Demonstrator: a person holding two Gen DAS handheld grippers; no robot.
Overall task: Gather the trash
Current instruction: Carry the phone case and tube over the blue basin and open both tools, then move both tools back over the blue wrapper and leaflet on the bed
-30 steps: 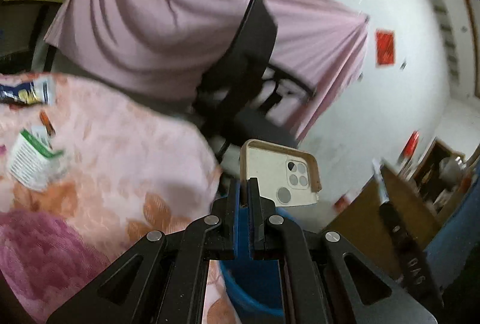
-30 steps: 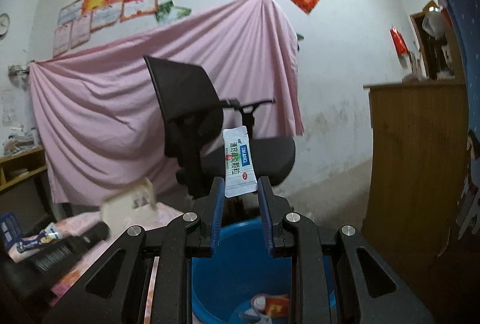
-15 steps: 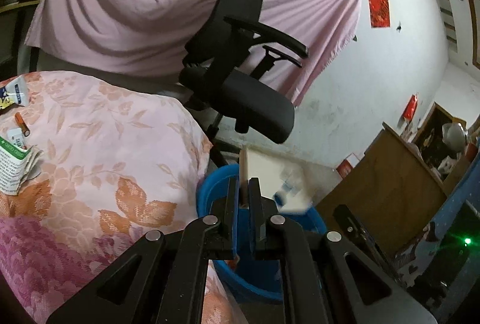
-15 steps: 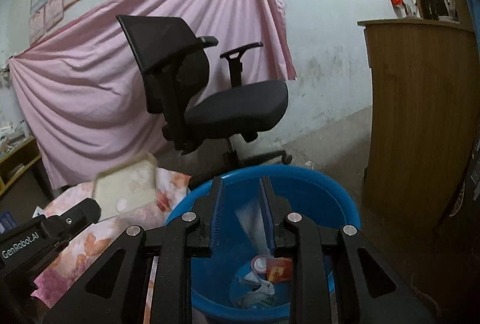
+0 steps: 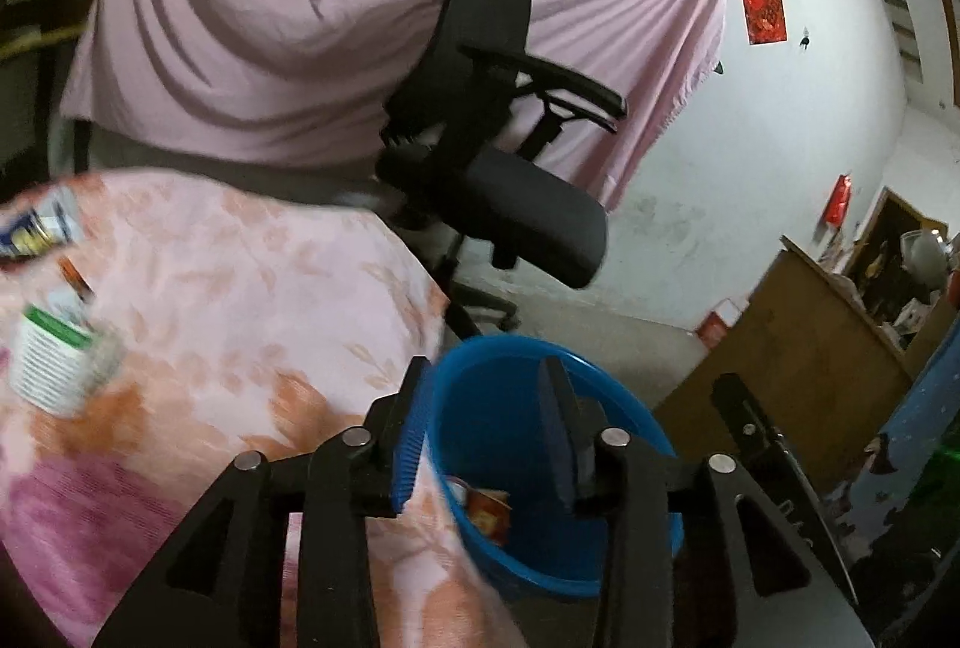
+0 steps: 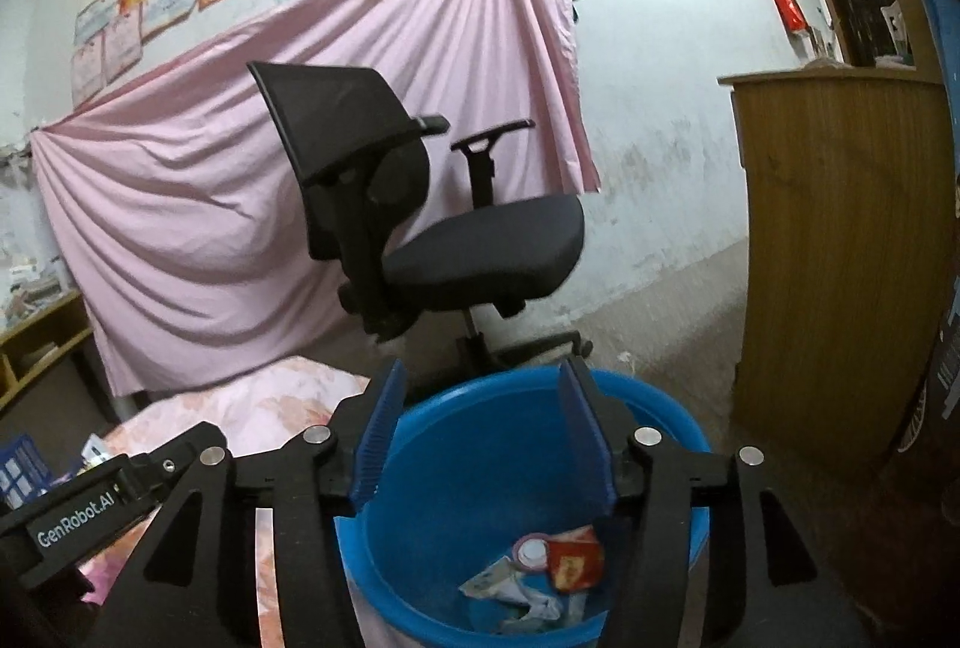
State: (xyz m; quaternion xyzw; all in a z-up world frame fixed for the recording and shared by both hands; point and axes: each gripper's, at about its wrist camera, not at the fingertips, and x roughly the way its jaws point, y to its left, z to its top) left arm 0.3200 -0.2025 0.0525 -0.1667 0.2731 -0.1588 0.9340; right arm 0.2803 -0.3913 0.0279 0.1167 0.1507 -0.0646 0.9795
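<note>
- Both grippers just let go: left gripper (image 5: 483, 396) had a phone-case thing, right gripper (image 6: 480, 408) a sachet. Now both gape wide, empty, so two drops done.
- One blue bucket (image 6: 660, 411) right below; trash pile (image 6: 540, 576) inside, maybe four bits.
- Bed (image 5: 240, 288) left: about three pieces (image 5: 54, 366) remaining.
- One office chair (image 6: 420, 204) behind.

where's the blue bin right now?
The blue bin sits on the floor directly under both open grippers, against the edge of the floral-covered bed, with the black office chair just behind it; trash lies in its bottom.
</note>
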